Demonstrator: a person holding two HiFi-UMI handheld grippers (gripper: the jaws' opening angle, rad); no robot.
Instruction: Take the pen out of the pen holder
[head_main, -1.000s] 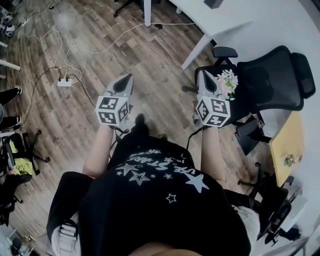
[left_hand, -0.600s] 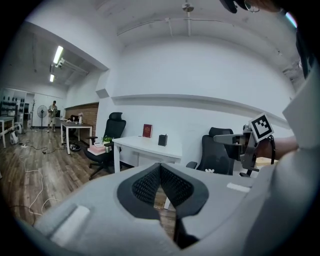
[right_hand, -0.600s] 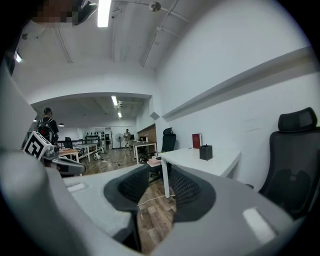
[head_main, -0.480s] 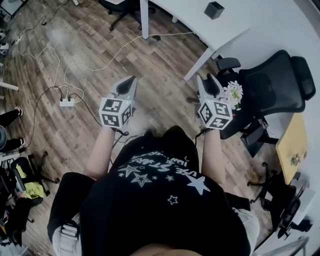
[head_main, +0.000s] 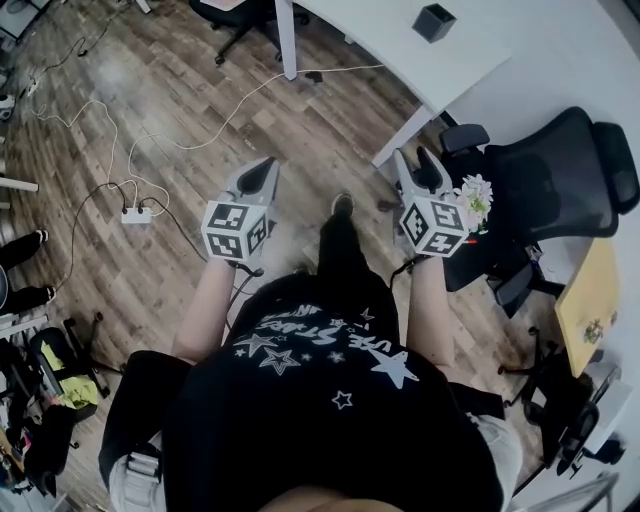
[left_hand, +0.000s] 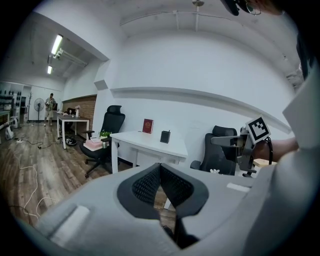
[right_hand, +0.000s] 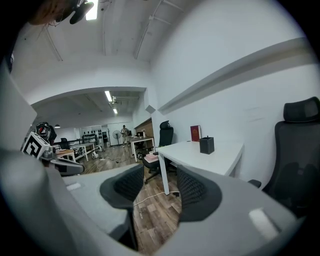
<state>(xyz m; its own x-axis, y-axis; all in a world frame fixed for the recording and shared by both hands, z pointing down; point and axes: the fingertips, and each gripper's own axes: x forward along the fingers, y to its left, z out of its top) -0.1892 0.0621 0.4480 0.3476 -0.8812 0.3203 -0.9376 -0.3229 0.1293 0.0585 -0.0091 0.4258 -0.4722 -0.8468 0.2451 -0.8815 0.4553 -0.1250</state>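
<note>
The pen holder (head_main: 434, 22) is a small dark box on the white desk (head_main: 390, 35), which the head view's top edge cuts off. Its contents are too small to make out there, and in the gripper views only a thin tip, perhaps a pen, shows above its rim. The print on the red book (left_hand: 147, 126) is unreadable, and the yellow table (head_main: 585, 305) runs off the right edge.
</note>
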